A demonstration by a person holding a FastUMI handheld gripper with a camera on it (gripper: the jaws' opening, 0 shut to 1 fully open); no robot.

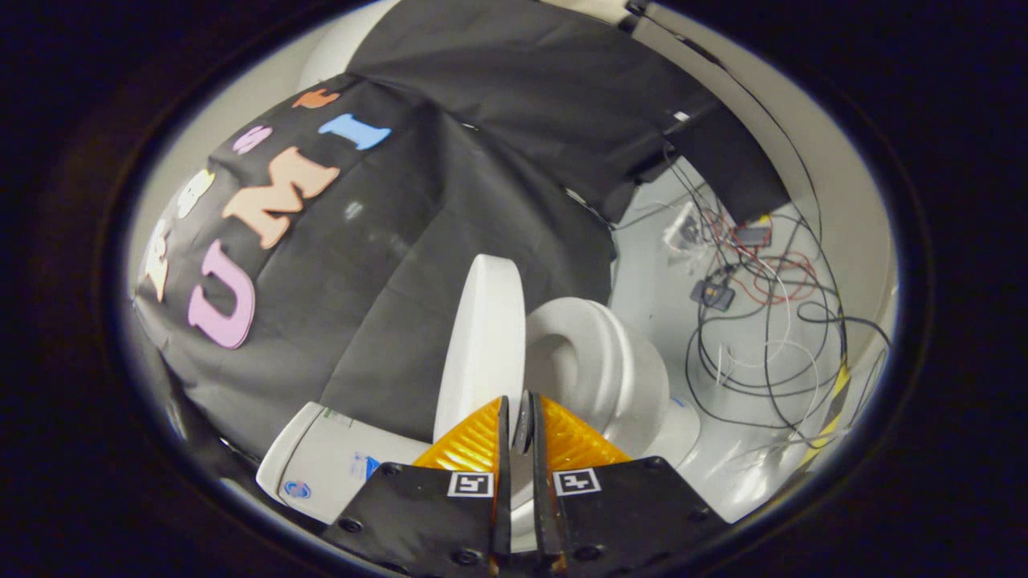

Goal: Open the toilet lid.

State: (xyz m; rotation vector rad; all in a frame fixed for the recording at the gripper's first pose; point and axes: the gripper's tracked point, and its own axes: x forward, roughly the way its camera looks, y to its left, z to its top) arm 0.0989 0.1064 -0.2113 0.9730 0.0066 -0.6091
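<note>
The lifting step looks nearly done, judging by the view: the smooth white plastic toilet lid [480, 345] stands raised on edge, swung away from the white rounded seat and bowl [598, 365] beside it. The tongs [518, 421] are clenched, the 2 tips almost meeting (a thin dark gap remains), and whether they pinch the lid's rim I cannot tell. The lid rises just ahead of them. Next, I judge: ease it back until it rests, then release.

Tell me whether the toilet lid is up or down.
Up. The toilet lid stands raised on edge beside the seat ring, bowl opening exposed. The gripper fingers are nearly closed on the lid's edge.
</note>
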